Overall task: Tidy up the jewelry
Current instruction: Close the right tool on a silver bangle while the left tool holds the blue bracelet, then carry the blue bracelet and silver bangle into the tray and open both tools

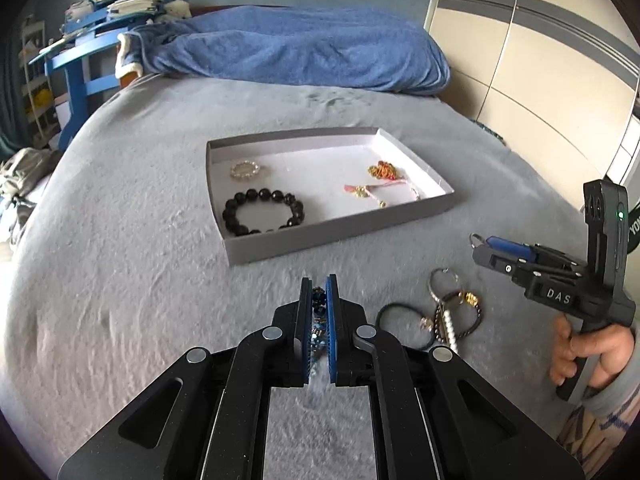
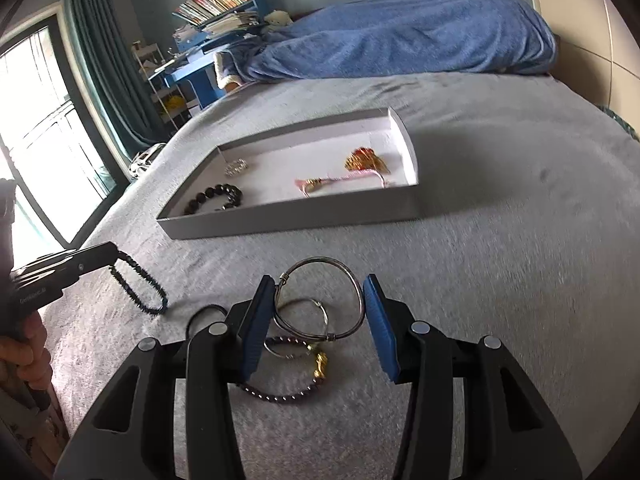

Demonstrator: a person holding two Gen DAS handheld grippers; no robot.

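A dark beaded bracelet (image 2: 138, 284) is pinched by the left tool (image 1: 319, 292), short of the tray (image 1: 240, 254); it could be snagged on the tray wall and dropped. The right tool (image 2: 320, 308) is spread around a silver bangle (image 2: 320, 300); neighbouring pieces could be dragged.

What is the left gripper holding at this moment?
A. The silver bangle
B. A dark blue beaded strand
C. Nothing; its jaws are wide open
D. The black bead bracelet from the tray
B. The left gripper is shut on a dark blue beaded strand, which hangs from its tip in the right wrist view; the black bead bracelet lies in the tray, and the silver bangle sits between the open right gripper's fingers.
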